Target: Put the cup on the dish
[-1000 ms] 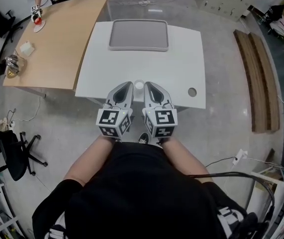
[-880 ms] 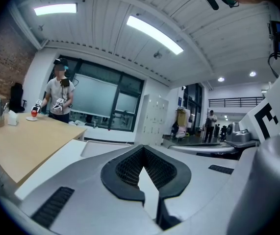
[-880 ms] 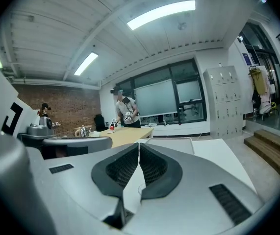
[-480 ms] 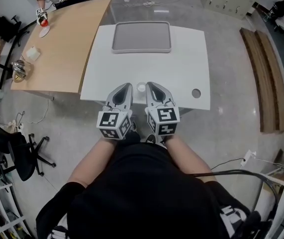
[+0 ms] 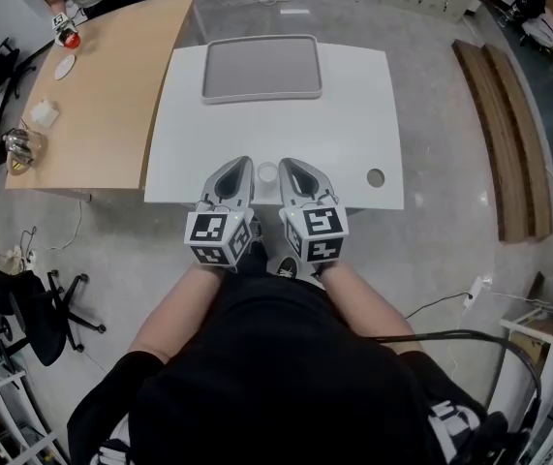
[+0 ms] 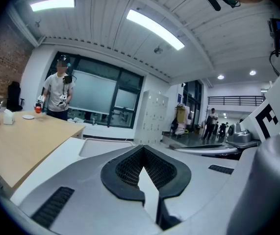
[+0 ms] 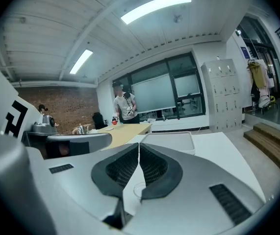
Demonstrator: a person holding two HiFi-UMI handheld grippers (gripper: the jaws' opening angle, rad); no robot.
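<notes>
Two claws (image 5: 242, 166) (image 5: 287, 166) — closed, empty.

A black short-sleeved top (image 5: 276, 376) fills the lower middle of the head view. The left tool (image 5: 240, 163) and right tool (image 5: 290, 165) are smooth grey tapering shells with slotted vents and black mesh-textured pads (image 6: 130, 170). Each carries a white cube (image 5: 220, 238) printed with black square markers.

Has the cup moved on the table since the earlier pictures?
No. The cup keeps its distance from the round hole; only the view shifted.
</notes>
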